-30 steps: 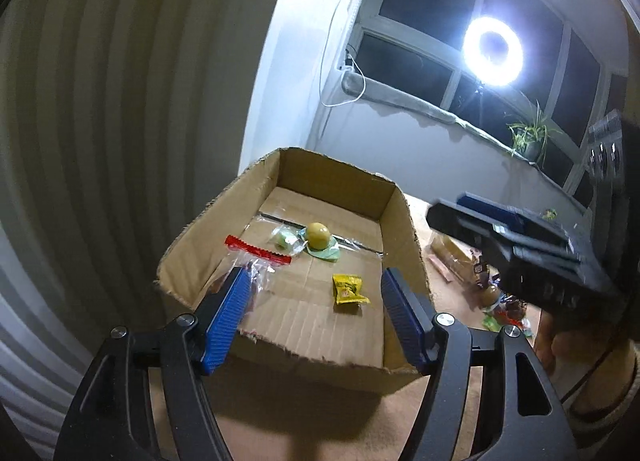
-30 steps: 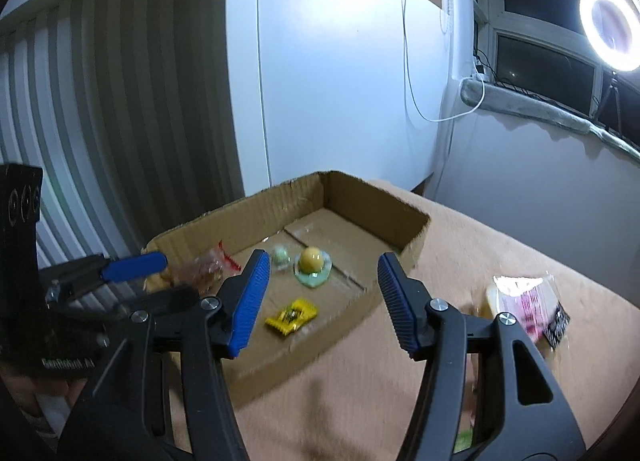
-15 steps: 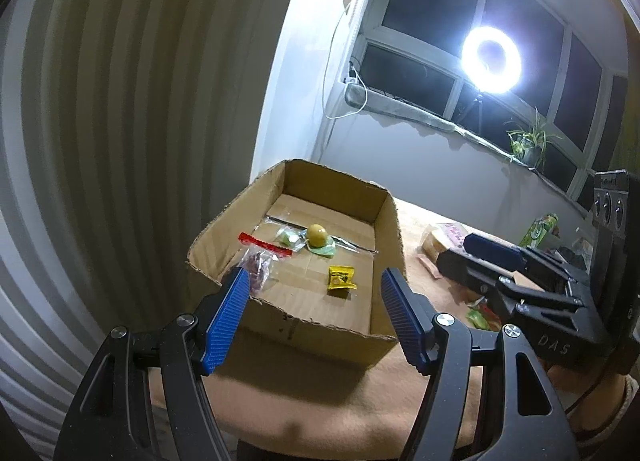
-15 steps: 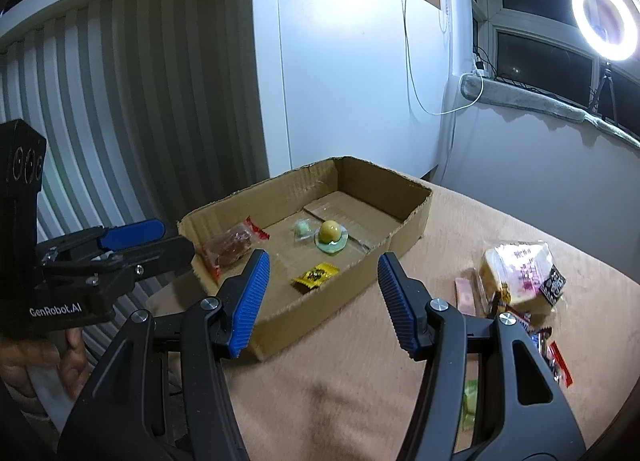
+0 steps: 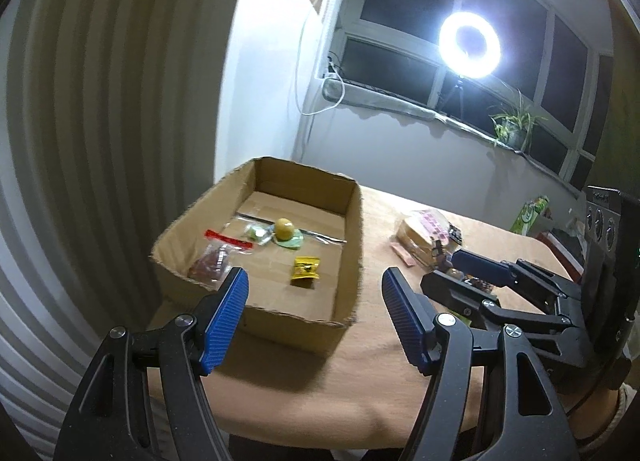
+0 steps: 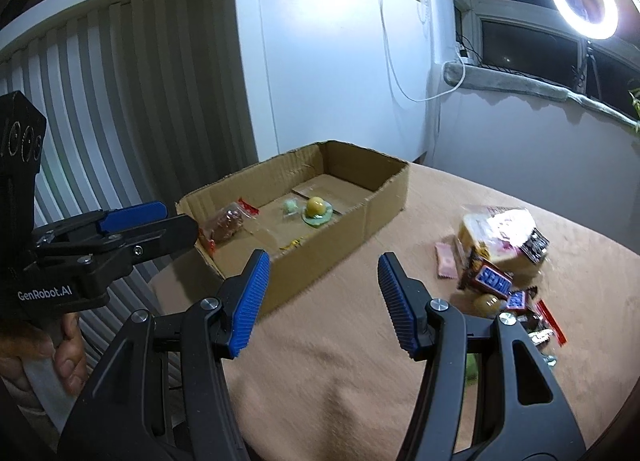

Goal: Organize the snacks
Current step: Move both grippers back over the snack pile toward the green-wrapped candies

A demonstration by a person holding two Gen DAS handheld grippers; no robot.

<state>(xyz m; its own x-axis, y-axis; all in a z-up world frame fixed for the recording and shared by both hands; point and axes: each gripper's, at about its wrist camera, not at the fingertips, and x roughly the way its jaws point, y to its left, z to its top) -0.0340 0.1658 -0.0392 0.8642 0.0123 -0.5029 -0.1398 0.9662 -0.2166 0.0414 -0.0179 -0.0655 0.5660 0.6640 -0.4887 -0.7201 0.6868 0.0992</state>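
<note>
Snacks (image 6: 502, 261) piled beside the cardboard box (image 5: 352, 237)
Both grippers (image 5: 314, 315) (image 6: 322, 301) are held open, empty; slippery wrappers could be dropped if pinched poorly.

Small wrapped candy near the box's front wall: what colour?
Yellow candy, clearest in the left wrist view.

Both tongs share one build: black, angular plastic arms with triangular cut-outs, silver round screw heads at the pivots, and ribbed blue pads on the fingers. The left tongs (image 5: 315, 317) carry white "GenRobot.AI" lettering on the black housing, seen from the right wrist. The right tongs (image 6: 323, 295) sit above a pale knitted cuff (image 5: 614, 419) at the wrist.
</note>
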